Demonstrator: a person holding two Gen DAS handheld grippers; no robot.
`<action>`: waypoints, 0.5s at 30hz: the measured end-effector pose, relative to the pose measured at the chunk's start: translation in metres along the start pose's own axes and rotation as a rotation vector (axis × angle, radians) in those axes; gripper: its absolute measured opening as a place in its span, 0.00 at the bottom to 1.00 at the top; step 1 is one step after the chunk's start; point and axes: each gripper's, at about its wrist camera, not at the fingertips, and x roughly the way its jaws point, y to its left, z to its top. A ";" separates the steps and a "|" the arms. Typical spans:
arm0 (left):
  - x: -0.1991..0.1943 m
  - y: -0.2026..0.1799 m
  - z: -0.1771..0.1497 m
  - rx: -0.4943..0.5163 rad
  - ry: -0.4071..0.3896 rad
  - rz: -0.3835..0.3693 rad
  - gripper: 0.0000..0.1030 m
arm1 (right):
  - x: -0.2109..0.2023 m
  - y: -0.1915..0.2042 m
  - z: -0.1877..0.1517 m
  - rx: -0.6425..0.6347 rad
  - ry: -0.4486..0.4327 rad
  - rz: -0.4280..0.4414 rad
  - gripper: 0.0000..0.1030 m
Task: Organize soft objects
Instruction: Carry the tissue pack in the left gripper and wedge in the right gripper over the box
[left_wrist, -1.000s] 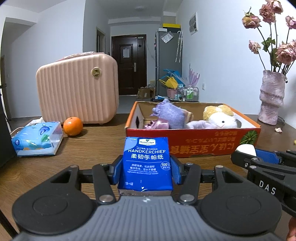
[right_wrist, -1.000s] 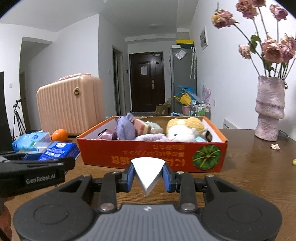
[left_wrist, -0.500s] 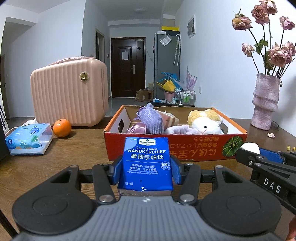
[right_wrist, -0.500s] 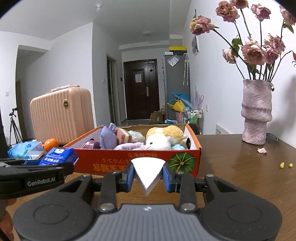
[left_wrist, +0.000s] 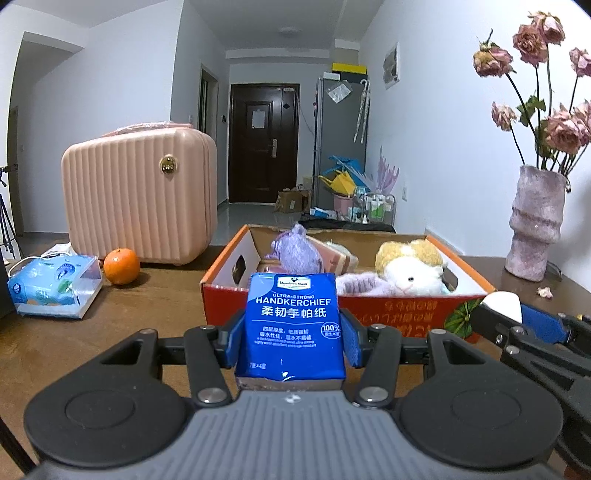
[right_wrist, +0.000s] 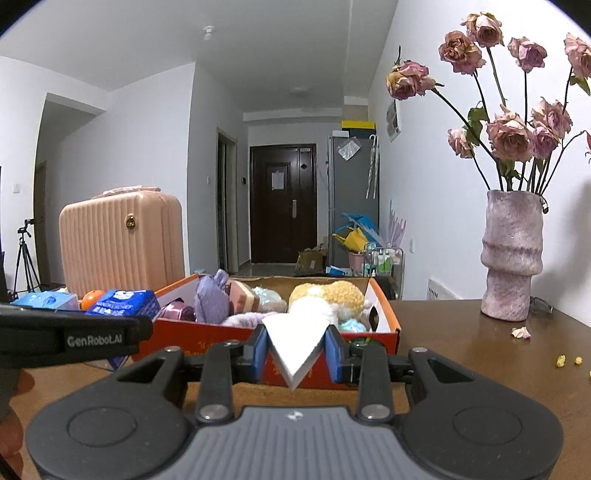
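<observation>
**Both tongs loaded, box directly ahead**

The left tongs (left_wrist: 291, 341) are clamped on an upright blue plastic handkerchief pack (left_wrist: 293, 325); the right tongs (right_wrist: 295, 349) are clamped on a white wedge-shaped foam piece (right_wrist: 295, 345). The orange cardboard box (left_wrist: 406, 310) of plush toys is seen just beyond both, on the dark wooden bench (right_wrist: 461, 343). The left tongs appear nearer it. A hallway lies behind the box.

Even, cool indoor light fills both views, coming from above; a ceiling lamp (right_wrist: 300, 89) shows far down the hallway. Shadows are soft and weak. The wooden table (right_wrist: 461, 354) carries a dull sheen at right. Fisheye bending curves the walls, and dark corners frame each picture. Focus is sharp, without motion blur.
</observation>
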 end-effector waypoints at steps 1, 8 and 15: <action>0.001 0.000 0.002 -0.003 -0.005 0.001 0.51 | 0.002 0.000 0.001 0.002 -0.004 -0.001 0.31; 0.014 -0.001 0.015 -0.018 -0.030 0.003 0.51 | 0.021 -0.002 0.006 0.011 -0.027 -0.008 0.31; 0.029 -0.008 0.024 -0.013 -0.053 -0.009 0.51 | 0.040 -0.002 0.012 0.011 -0.043 -0.003 0.31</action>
